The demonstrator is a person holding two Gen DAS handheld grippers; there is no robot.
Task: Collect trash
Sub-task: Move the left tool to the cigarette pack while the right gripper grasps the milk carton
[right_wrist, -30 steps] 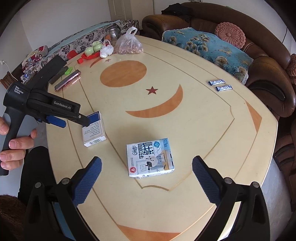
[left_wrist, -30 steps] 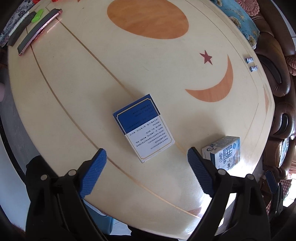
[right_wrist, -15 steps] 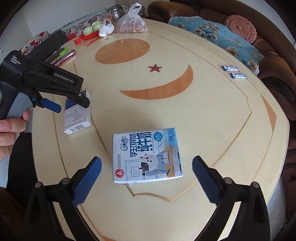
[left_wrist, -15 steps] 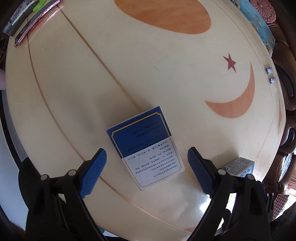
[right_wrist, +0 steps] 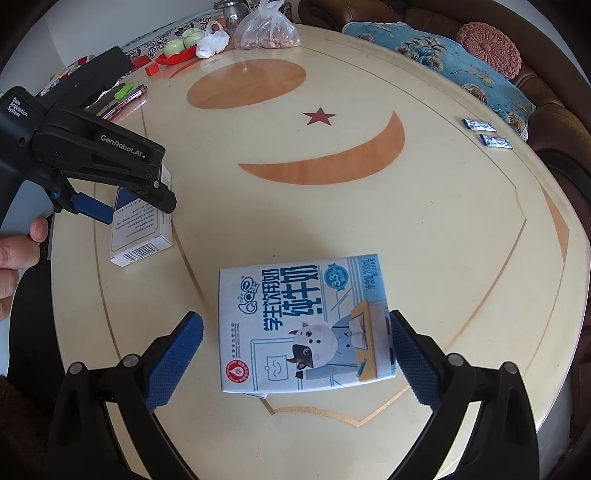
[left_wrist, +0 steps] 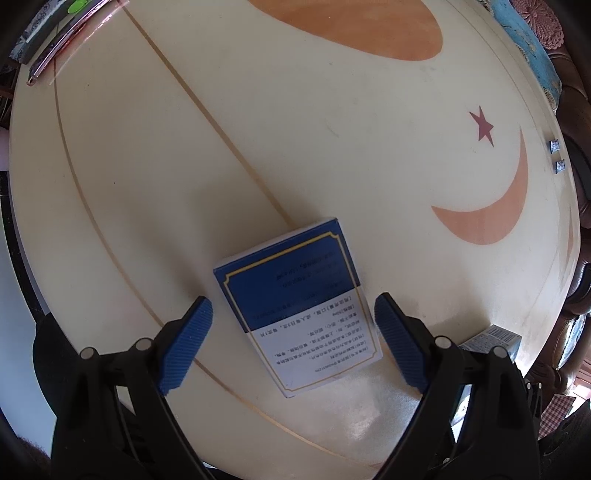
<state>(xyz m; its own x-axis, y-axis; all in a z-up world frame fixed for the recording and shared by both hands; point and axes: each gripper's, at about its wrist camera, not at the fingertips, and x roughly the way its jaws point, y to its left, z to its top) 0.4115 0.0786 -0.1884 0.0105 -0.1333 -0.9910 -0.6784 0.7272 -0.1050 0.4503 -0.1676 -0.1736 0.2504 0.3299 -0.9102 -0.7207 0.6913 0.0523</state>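
A blue-and-white cardboard box (left_wrist: 299, 306) lies flat on the cream table (left_wrist: 258, 147). My left gripper (left_wrist: 291, 304) hangs over it pointing down, open, with a finger on each side of the box and gaps to both. In the right wrist view the same left gripper (right_wrist: 129, 203) straddles the box (right_wrist: 142, 236). A light-blue milk carton (right_wrist: 303, 325) with a cow picture lies flat in front. My right gripper (right_wrist: 295, 320) is open around it, its right pad close to the carton's edge. A corner of the carton (left_wrist: 491, 338) shows behind my left gripper's right finger.
Two small blue sachets (right_wrist: 487, 133) lie near the far right rim. A bag of nuts (right_wrist: 266, 29), green apples (right_wrist: 181, 42) and a pink phone (right_wrist: 125, 101) sit at the far side. A brown sofa with a blue cushion (right_wrist: 443, 62) wraps the table. A person's hand (right_wrist: 14, 251) holds the left gripper.
Both grippers have come down toward the table. The box now sits between the left fingers and the milk carton between the right fingers. Both jaws stay as wide as before.
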